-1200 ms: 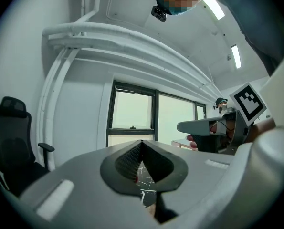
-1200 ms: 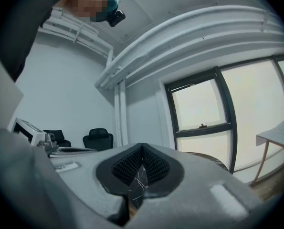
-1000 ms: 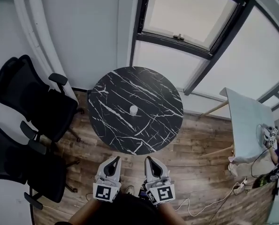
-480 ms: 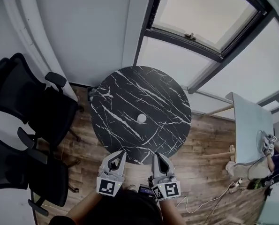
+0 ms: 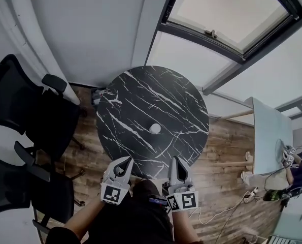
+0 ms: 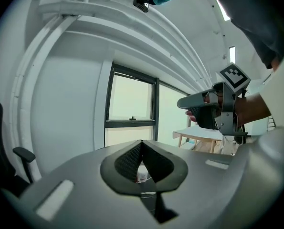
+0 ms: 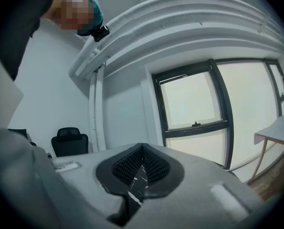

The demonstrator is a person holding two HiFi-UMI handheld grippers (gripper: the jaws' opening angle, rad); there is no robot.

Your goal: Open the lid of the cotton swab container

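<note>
A small white cotton swab container [image 5: 155,128] stands with its lid on near the middle of a round black marble table [image 5: 135,93]. In the left gripper view the container [image 6: 142,174] shows small through the slit between the jaws. My left gripper [image 5: 128,161] is shut and empty at the table's near edge, left of centre. My right gripper [image 5: 177,161] is shut and empty at the near edge to the right. Both point level toward the table, well short of the container. The right gripper [image 6: 199,104] also shows in the left gripper view.
Two black office chairs [image 5: 24,111] stand left of the table. A window [image 5: 227,19] fills the far wall. A pale side table [image 5: 267,136] stands at the right, with cables on the wooden floor [image 5: 227,187] beside it.
Both grippers have moved forward from over the floor to the table's near edge, jaws still shut. The container now sits closer in the head view.
</note>
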